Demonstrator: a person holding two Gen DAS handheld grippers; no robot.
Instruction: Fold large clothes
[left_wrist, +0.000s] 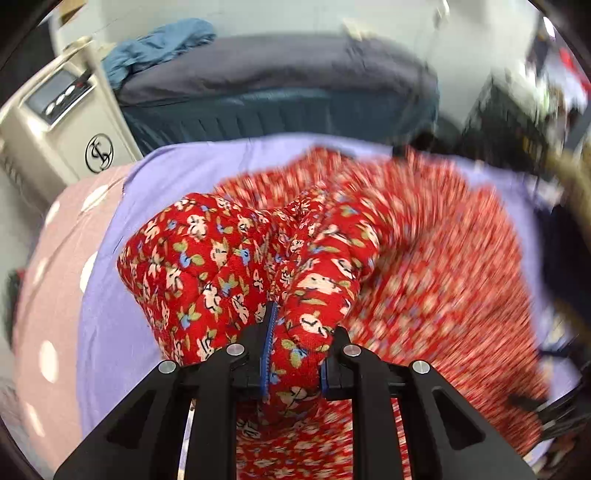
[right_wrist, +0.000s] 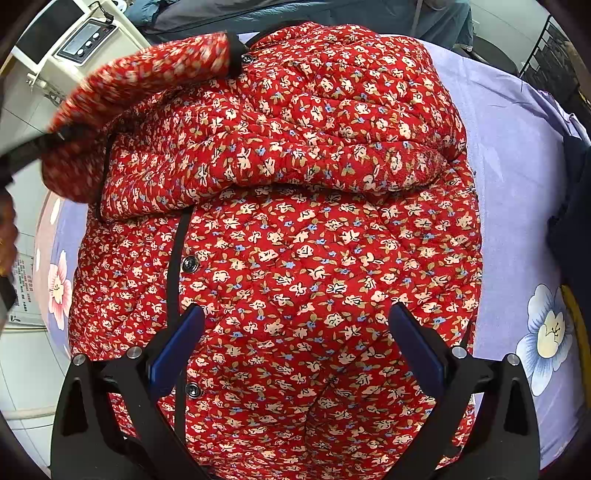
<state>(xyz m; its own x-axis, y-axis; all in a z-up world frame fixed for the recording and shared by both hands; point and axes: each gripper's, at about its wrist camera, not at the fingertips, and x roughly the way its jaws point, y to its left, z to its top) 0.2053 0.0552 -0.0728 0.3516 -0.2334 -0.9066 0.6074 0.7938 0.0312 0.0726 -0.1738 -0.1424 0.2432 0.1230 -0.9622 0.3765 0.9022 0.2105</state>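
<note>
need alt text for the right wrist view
An open right gripper hovers over a red quilted floral jacket with black buttons, spread on a lilac flowered bedsheet. At upper left, a blurred sleeve is lifted.

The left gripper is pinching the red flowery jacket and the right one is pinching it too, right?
Not quite. The left gripper does pinch the red flowery jacket, but the right gripper is open above it, its fingers spread apart, as the right wrist view shows.

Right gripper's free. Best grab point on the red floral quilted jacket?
Judging by its pose, take the red floral quilted jacket at its right side edge, coming in from the lilac bedsheet. There the padding thins to a pinchable edge; the open right gripper faces only bulging panel.
</note>
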